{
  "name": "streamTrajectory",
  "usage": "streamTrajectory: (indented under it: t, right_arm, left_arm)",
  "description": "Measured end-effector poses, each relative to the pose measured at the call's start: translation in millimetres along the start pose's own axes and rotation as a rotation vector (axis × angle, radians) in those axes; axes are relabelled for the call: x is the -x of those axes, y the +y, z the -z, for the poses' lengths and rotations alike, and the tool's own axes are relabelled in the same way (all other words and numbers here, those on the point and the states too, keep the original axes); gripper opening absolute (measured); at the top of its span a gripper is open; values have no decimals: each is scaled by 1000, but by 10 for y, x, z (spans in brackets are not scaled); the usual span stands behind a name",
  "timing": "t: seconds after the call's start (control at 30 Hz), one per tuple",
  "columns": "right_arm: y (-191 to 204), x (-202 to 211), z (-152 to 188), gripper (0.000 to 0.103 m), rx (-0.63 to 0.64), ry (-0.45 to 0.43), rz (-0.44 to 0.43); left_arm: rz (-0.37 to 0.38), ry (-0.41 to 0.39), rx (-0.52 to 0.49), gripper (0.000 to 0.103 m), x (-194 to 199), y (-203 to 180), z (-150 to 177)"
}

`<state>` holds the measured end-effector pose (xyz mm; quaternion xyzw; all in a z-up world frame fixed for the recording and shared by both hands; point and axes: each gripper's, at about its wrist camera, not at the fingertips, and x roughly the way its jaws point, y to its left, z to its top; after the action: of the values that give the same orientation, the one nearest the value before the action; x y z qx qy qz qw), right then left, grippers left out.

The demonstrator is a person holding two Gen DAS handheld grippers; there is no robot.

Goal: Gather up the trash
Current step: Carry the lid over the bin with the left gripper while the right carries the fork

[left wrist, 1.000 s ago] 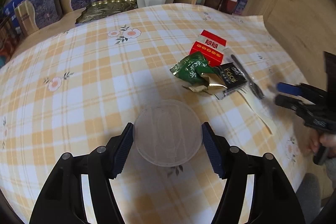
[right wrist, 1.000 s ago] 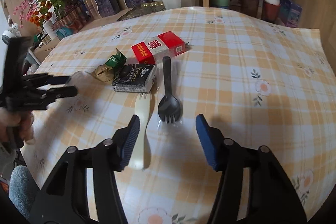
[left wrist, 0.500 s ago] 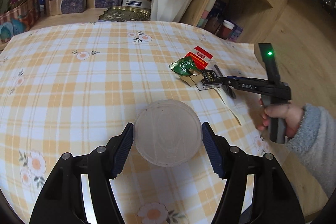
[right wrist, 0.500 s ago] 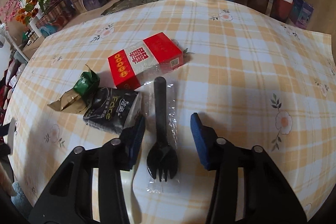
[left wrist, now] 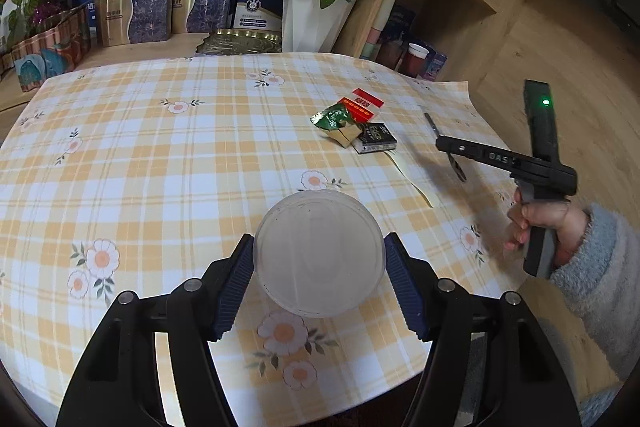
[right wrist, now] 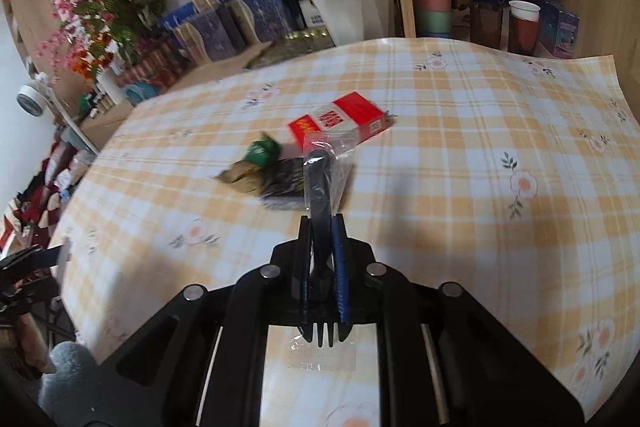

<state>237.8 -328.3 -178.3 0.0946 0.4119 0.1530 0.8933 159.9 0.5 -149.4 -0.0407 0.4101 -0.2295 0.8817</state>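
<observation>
The black plastic fork (right wrist: 320, 211), in a clear wrapper, sits at the centre of the right wrist view, its long axis running up and down the frame, tines toward the bottom edge and handle toward the red box (right wrist: 340, 121) above. The right gripper (right wrist: 323, 227) has its fingers pinched nearly together on the fork's shaft. The left gripper (left wrist: 319, 269) clasps a translucent round container (left wrist: 319, 253), lower centre of its view, fingers spread wide against its sides, above the checked tablecloth (left wrist: 160, 155).
</observation>
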Motion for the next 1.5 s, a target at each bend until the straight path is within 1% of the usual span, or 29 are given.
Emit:
streamTrajectory:
  t: [0.13,0.23,0.4,0.63,0.73,0.8,0.97,1.07,1.13,1.17,1.23,1.27,1.37,1.5]
  right_arm:
    - [186,324,231,14,-3,-20,-49]
    - [331,564,482,14,-11,-25,-80]
    - [549,827,843,14,-17,-9,-111]
    - [864,1159,1362,14,-21,17,-144]
    - [929,1292,1570,14,-36,13,-159]
    - [960,1369,1727,14,-49,15,-161]
    - [960,1421,2016,14,-91,49,-170]
    - [977,1387,2136,14,-82,79,-150]
    - [974,1352,2185,14,-95,96,-155]
    - [973,1332,2204,14,-100,102,-159]
    - [995,1283,2245,14,-104,113,-169]
    - [1006,1262,2263,14,-103,118,-172]
    - [1059,1200,2304,14,-87,132,-178]
    - [1085,1180,2313,14,-78,138,-182]
  left_arm:
    - [1,8,-1,64,171,-66,171]
    - [-5,20,4,64,272,-118,314]
    - [12,33,16,64,476,-255,593]
    - [24,85,-2,64,581,-420,1018]
    - [48,111,-13,64,590,-515,1234]
    - [47,133,-31,64,562,-565,1358]
    - [60,196,-55,64,457,-619,1628]
    - [64,262,-68,64,299,-635,1784]
    - [67,322,-79,64,175,-659,1862]
    - [60,353,-90,64,105,-677,1893]
    - [53,379,-105,64,25,-701,1920]
    - [58,389,-105,64,-3,-703,1937]
    - [36,442,-90,64,-129,-663,2003]
    - [27,471,-88,64,-204,-642,2026]
